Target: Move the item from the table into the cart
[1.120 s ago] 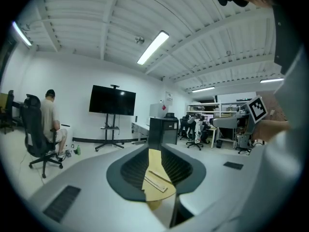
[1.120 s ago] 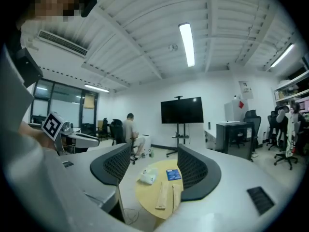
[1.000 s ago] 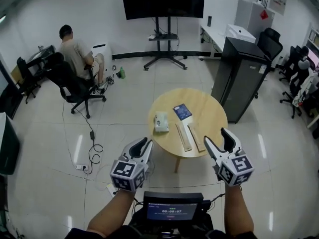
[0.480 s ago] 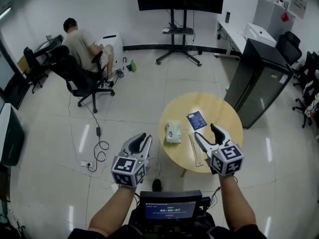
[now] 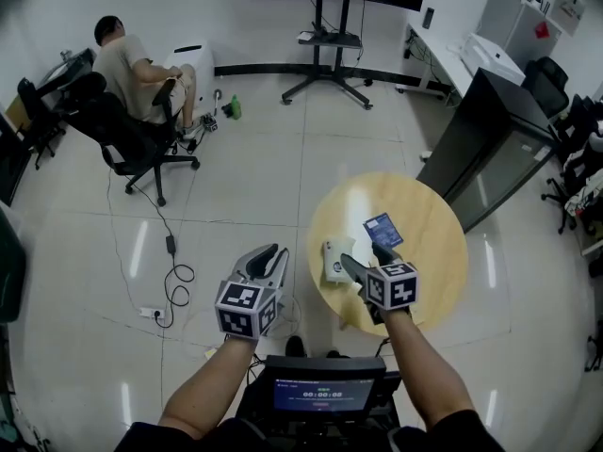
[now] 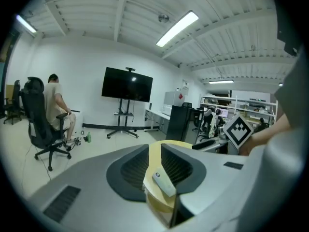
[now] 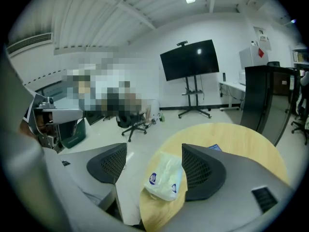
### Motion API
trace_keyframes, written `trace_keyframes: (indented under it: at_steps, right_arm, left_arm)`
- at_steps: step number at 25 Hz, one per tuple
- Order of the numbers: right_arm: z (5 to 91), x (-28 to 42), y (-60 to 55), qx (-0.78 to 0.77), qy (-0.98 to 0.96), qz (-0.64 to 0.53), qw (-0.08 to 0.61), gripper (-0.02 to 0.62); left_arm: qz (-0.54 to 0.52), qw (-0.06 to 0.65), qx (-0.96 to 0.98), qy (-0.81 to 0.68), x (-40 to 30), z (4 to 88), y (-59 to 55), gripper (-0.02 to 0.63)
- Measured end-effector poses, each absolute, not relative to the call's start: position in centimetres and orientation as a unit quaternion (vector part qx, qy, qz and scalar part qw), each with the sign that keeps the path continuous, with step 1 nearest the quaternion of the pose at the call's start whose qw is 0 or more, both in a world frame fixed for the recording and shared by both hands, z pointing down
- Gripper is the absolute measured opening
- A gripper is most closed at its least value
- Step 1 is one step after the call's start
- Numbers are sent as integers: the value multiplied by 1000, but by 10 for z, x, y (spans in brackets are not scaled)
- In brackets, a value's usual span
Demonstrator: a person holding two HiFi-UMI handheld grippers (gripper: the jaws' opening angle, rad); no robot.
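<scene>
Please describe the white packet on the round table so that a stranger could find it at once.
Find the round wooden table beside the tall black cabinet. Near the table's left edge in the head view lies a soft white plastic packet with small blue logos. Its neighbour, a booklet, is flat and dark blue.

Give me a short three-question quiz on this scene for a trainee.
1. Which gripper is over the table? A: left. B: right.
2. True or false: the booklet lies on the floor.
3. What lies between the jaws of the right gripper?
Key:
1. B. The left gripper is over the floor.
2. False. The booklet lies on the table.
3. The pack. The jaws are opening and do not touch it.
</scene>
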State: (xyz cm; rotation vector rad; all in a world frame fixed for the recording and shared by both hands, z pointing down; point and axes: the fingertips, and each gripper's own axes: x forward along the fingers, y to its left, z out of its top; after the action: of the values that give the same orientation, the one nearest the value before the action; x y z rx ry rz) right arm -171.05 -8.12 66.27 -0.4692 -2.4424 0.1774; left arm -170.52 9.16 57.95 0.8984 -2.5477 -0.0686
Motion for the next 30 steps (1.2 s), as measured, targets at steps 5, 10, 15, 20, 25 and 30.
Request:
trace_keyframes:
  at_steps: [5, 10, 15, 20, 25, 30]
  right_arm:
    - [729, -1768, -77, -161, -910, 61, 377, 359]
    - [802, -1801, -73, -160, -876, 84, 447, 359]
    - [855, -1832, -76, -143, -864, 74, 477, 359]
    - [890, -1857, -89, -132, -847, 78, 510, 302]
    - [911, -1863, -100, -123, -841, 74, 521, 63]
    - [914, -1865, -99, -119, -846, 78, 515, 2]
  left_arm:
    - [-36, 259, 304, -916, -1767, 629, 95, 91]
    - [-41, 302, 297, -905, -1809, 684, 86, 91]
    - [-61, 326, 296, -896, -1837, 726, 80, 91]
    - [-58, 340, 300, -889, -1860, 752, 64, 91]
    - [-60, 346, 294, -889, -1870, 767, 60, 91]
    - [-65, 346, 295, -888, -1874, 771, 68, 91]
